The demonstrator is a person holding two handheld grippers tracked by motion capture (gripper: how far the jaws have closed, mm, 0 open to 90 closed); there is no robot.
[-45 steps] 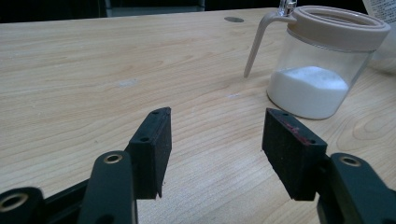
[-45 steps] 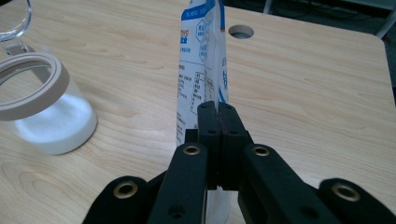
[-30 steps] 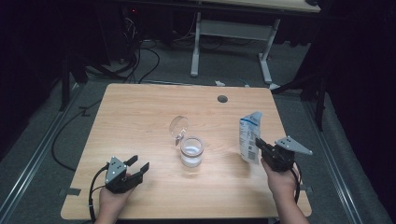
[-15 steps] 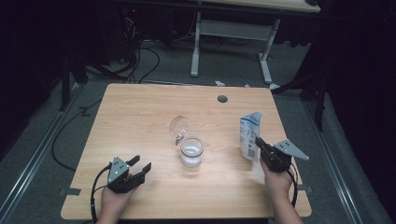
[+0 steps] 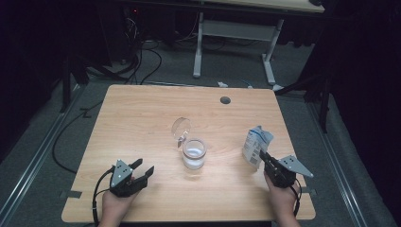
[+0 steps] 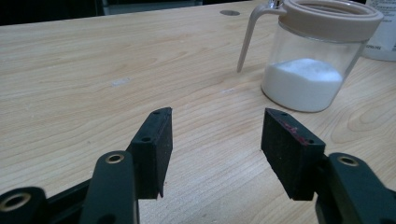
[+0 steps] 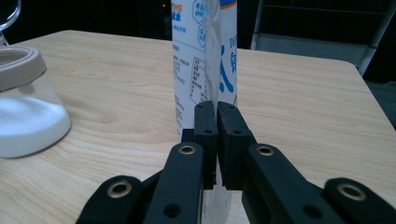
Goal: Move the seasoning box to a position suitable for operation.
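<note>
A white and blue pouch (image 5: pixel 257 144) stands upright near the table's right edge. My right gripper (image 5: pixel 261 154) pinches its near edge. In the right gripper view the jaws (image 7: pixel 216 109) hold the thin pouch (image 7: pixel 205 56) between their pads; they have just been opening slightly. A clear jar (image 5: pixel 194 153) with white powder and a flipped-up lid (image 5: pixel 181 126) sits mid-table. My left gripper (image 5: pixel 144 166) rests at the front left, open and with nothing in it. In the left gripper view it (image 6: pixel 217 126) points toward the jar (image 6: pixel 310 70).
A round cable hole (image 5: pixel 225 100) lies near the table's far edge. The wooden tabletop (image 5: pixel 142 118) is bare at the left and back. Beyond the table stand a white desk frame (image 5: pixel 198 47) and floor cables (image 5: pixel 142 66).
My right gripper has come down and a little nearer with the pouch, which now stands low on the table. The left gripper and the jar have stayed put.
</note>
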